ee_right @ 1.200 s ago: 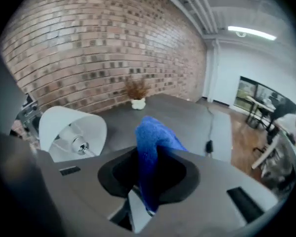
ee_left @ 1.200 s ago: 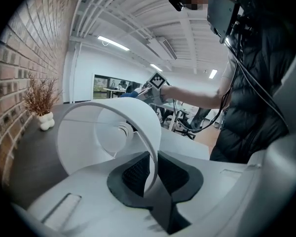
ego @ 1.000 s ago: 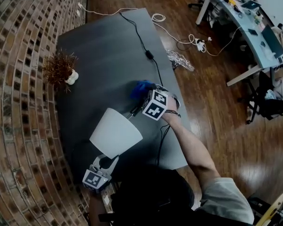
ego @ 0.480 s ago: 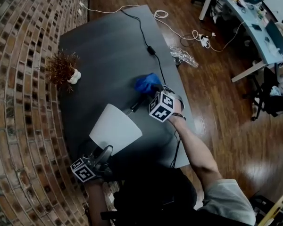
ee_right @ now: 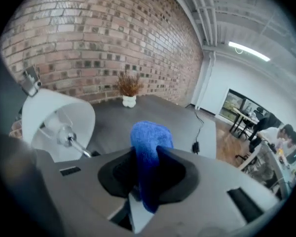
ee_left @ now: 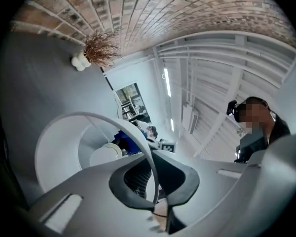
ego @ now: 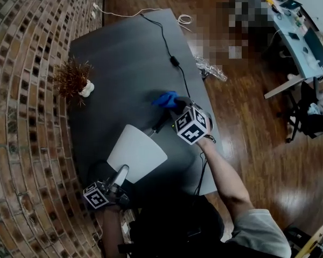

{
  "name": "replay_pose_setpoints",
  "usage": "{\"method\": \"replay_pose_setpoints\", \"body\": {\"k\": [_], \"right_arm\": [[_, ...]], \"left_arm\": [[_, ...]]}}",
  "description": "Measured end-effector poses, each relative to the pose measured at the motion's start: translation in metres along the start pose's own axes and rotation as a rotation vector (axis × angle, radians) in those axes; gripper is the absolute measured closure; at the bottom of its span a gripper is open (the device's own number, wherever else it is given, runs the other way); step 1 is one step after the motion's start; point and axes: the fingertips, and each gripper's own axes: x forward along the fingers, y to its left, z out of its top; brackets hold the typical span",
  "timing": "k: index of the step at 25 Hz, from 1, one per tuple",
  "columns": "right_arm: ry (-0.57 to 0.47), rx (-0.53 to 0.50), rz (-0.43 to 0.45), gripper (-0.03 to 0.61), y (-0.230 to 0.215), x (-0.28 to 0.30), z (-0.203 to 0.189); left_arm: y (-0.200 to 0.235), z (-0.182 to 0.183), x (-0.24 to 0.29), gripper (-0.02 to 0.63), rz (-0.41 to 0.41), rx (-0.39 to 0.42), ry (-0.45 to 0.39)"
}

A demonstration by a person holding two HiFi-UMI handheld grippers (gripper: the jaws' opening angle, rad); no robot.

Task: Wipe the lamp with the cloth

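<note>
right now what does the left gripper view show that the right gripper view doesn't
Only the left gripper view: the hollow inside of the lamp shade with its bulb, the shade's rim pinched in the left gripper's fingers, which have just closed, and a person behind.
Only the right gripper view: the right gripper's fingers clamped on the blue cloth, the lamp's metal stem, and the power cord on the table.
Both: the shade, the dried plant, the brick wall; the left one also glimpses blue, likely that cloth.

Head view overhead, gripper views close (all share lamp (ego: pixel 137 152))
</note>
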Motion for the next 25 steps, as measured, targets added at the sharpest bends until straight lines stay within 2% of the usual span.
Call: {"method": "replay_pose_setpoints", "body": {"k": [2,4,6,8,9,11,16,17,18,19,20,22,23,25], "right_arm": [[-0.076,-0.032,0.120,0.488,0.032,-0.009,0.039],[-0.079,-0.078,0.311,0.489,0.083,0.002,0.053],[0.017,-0.163,0.443,0.488,0.123,0.024,0.029],[0.131,-0.270,0.454,0.488,0.130,0.039,-0.008],[0.168,-0.304,0.420,0.491,0.119,0.042,-0.022],[0.232,-0.347,0.287,0.491,0.074,0.047,-0.039],[0.349,-0.356,-0.171,0.491,-0.062,0.033,-0.048],[0.348,-0.335,-0.210,0.491,-0.076,0.026,-0.046],[0.321,-0.287,-0.202,0.491,-0.080,0.020,-0.042],[0.265,-0.214,-0.146,0.491,-0.075,0.015,-0.033],[0.189,-0.123,-0.052,0.491,-0.061,0.013,-0.020],[0.050,0.026,0.183,0.491,-0.019,0.012,0.007],[0.027,0.047,0.277,0.491,0.002,0.015,0.013],[0.086,-0.014,0.365,0.491,0.030,0.026,0.002]], "left_arm": [[-0.006,-0.015,0.000,0.613,-0.004,0.134,0.039],[-0.009,-0.034,0.000,0.614,-0.007,0.291,0.104],[-0.011,-0.052,-0.001,0.614,-0.002,0.410,0.166],[-0.014,-0.062,-0.002,0.614,0.000,0.462,0.192],[-0.015,-0.064,-0.001,0.614,0.001,0.474,0.196],[-0.014,-0.063,0.002,0.614,0.006,0.496,0.203],[-0.011,-0.062,0.003,0.614,0.040,0.587,0.267],[-0.011,-0.061,0.003,0.614,0.044,0.606,0.290],[-0.011,-0.061,0.003,0.614,0.042,0.624,0.315],[-0.012,-0.061,0.004,0.614,0.035,0.636,0.338],[-0.013,-0.062,0.004,0.614,0.025,0.640,0.359],[-0.016,-0.061,0.006,0.614,0.005,0.620,0.377],[-0.016,-0.059,0.006,0.614,-0.001,0.598,0.373],[-0.016,-0.057,0.006,0.614,-0.005,0.541,0.352]]}}
